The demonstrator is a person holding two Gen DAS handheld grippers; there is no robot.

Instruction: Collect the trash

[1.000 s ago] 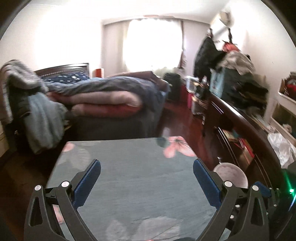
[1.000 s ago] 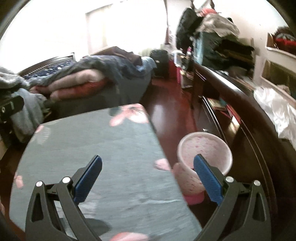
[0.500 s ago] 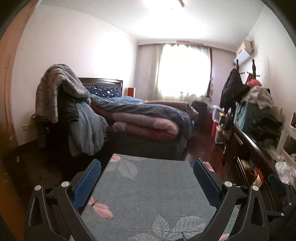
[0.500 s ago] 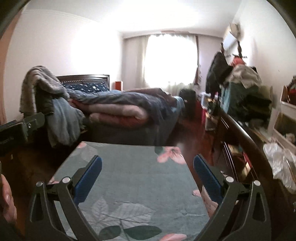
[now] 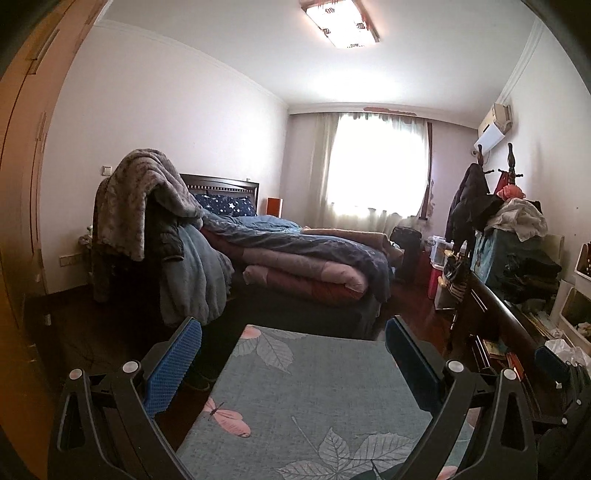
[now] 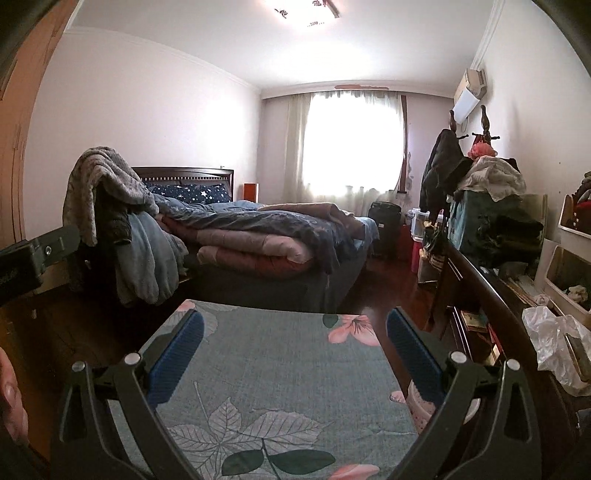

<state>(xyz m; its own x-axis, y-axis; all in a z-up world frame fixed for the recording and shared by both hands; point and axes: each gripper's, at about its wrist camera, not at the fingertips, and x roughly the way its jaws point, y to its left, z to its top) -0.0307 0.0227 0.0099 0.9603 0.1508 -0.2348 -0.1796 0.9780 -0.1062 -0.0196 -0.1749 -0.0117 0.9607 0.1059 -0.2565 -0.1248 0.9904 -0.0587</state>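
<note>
A bed (image 6: 266,240) is faced across a patterned table (image 6: 280,369), on which no trash is seen. Both the left gripper (image 5: 293,354) and right gripper (image 6: 295,343) are held wide and empty. What may be the bin (image 6: 419,404) is glimpsed beside the table, so a search is judged underway and a target must be found.

Matt woven tablecloth (image 6: 280,369); glossy dark wood floor (image 5: 417,306); crinkled clear plastic bag (image 6: 550,339); ribbed blue tong pads (image 5: 173,365)

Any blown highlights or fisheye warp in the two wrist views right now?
Left wrist: window clipped to white, ceiling lamp glaring, dark vignette at the corners, walls bowed. Right wrist: window blown out too, lamp flaring over the ceiling, floor in shadow; tablecloth sharp.
</note>
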